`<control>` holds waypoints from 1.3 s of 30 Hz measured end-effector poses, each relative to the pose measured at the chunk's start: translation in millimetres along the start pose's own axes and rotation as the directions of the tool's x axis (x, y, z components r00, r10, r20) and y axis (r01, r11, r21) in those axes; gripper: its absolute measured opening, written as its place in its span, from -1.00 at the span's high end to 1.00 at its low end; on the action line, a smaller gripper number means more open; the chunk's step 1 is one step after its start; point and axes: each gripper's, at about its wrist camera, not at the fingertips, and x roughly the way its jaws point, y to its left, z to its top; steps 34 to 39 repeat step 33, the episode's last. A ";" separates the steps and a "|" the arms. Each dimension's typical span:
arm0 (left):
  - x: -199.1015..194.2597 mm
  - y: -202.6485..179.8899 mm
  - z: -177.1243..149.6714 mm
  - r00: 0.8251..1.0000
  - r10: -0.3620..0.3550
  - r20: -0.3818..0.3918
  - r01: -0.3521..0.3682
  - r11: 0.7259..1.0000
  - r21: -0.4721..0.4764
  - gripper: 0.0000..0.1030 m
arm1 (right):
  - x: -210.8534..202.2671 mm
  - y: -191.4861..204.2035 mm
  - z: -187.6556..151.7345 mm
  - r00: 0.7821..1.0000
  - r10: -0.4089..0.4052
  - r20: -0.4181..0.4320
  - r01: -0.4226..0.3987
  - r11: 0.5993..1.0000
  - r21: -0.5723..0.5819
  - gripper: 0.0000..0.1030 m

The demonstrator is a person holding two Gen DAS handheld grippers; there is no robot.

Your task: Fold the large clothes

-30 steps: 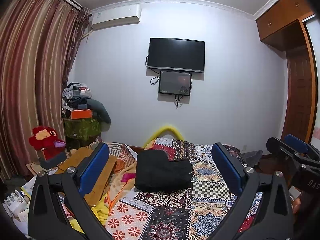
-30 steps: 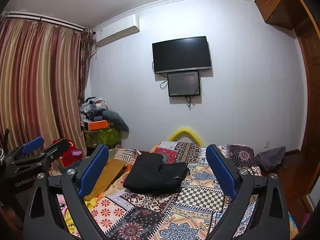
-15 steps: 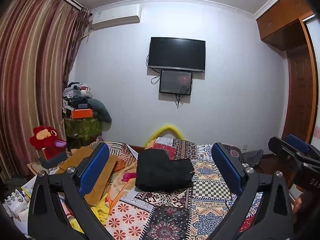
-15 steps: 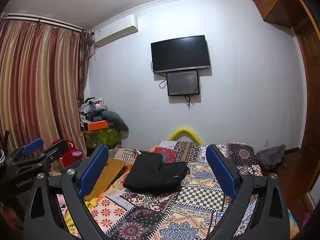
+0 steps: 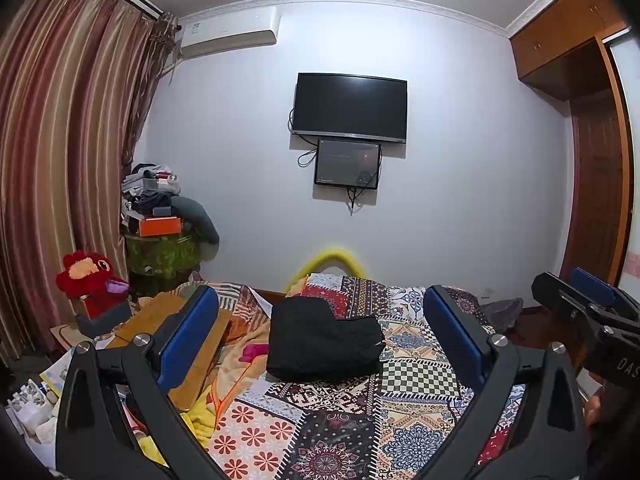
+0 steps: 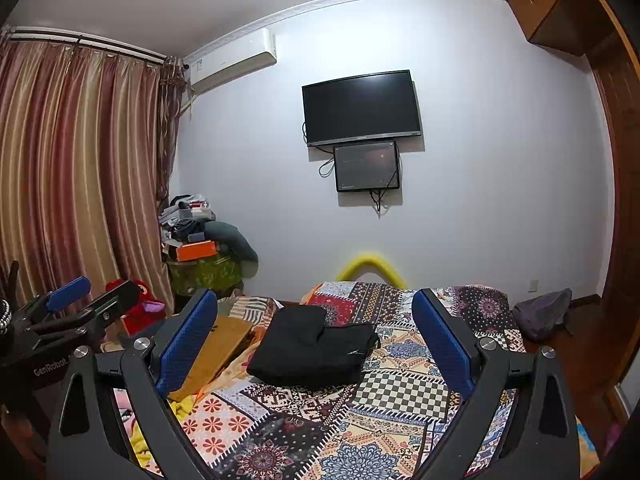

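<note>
- Left wrist view: the left gripper [image 5: 320,332] had its jaws spread wide and held nothing. The black garment [image 5: 322,344] lay straight ahead of the jaws and well apart from them, already in a thick folded bundle on the patchwork bed cover [image 5: 404,380].
- Its longer side ran across the view, from one jaw toward the other. A lower flap reached toward the right-hand jaw.
- Ahead and left of the jaws lay an orange blanket [image 5: 244,344] and wooden boards [image 5: 188,332], crowding that side. To the right the cover was bare, so that side offered more room, I judged.
- The right gripper [image 5: 576,300] showed at the far right edge, level with this one.
- Right wrist view: the right gripper [image 6: 316,332] was also spread wide and empty. The garment [image 6: 312,350] sat ahead and slightly left of centre between the jaws, again well apart.
- The left gripper [image 6: 76,304] showed at the left edge. Neither seemed clearly nearer the bundle.
- The far edge of the bed met a yellow tube [image 6: 372,264] by the wall; the near cover lay open for an approach.
</note>
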 end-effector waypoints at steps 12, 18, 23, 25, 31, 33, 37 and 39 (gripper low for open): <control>-1.2 -2.7 0.0 1.000 -0.010 -0.001 0.010 1.000 0.012 -1.00 | 0.4 0.7 -1.5 1.000 0.003 0.001 -0.003 1.000 -0.002 -0.89; -2.2 -2.5 -0.2 1.000 -0.018 -0.008 0.018 1.000 0.013 -1.00 | 0.0 1.6 -1.7 1.000 0.003 0.002 -0.003 1.000 -0.005 -0.89; -3.0 -3.0 -1.1 1.000 -0.024 -0.015 0.024 1.000 0.010 -1.00 | -0.5 1.9 -2.6 1.000 0.002 -0.001 -0.002 1.000 -0.005 -0.89; -2.5 -4.2 -0.7 1.000 -0.021 -0.019 0.022 1.000 0.010 -1.00 | -0.4 2.1 -3.0 1.000 0.002 -0.003 -0.002 1.000 -0.005 -0.89; -2.8 -4.7 -1.0 1.000 -0.022 -0.022 0.022 1.000 0.007 -1.00 | 0.3 2.7 -2.9 1.000 0.003 -0.006 -0.003 1.000 -0.003 -0.89; -2.8 -4.8 -1.2 0.999 -0.024 -0.025 0.024 1.000 0.007 -1.00 | 0.9 2.5 -3.1 1.000 0.003 -0.009 -0.003 1.000 -0.001 -0.89; -2.8 -4.8 -1.2 0.999 -0.024 -0.025 0.024 1.000 0.007 -1.00 | 0.9 2.5 -3.1 1.000 0.003 -0.009 -0.003 1.000 -0.001 -0.89; -2.8 -4.8 -1.2 0.999 -0.024 -0.025 0.024 1.000 0.007 -1.00 | 0.9 2.5 -3.1 1.000 0.003 -0.009 -0.003 1.000 -0.001 -0.89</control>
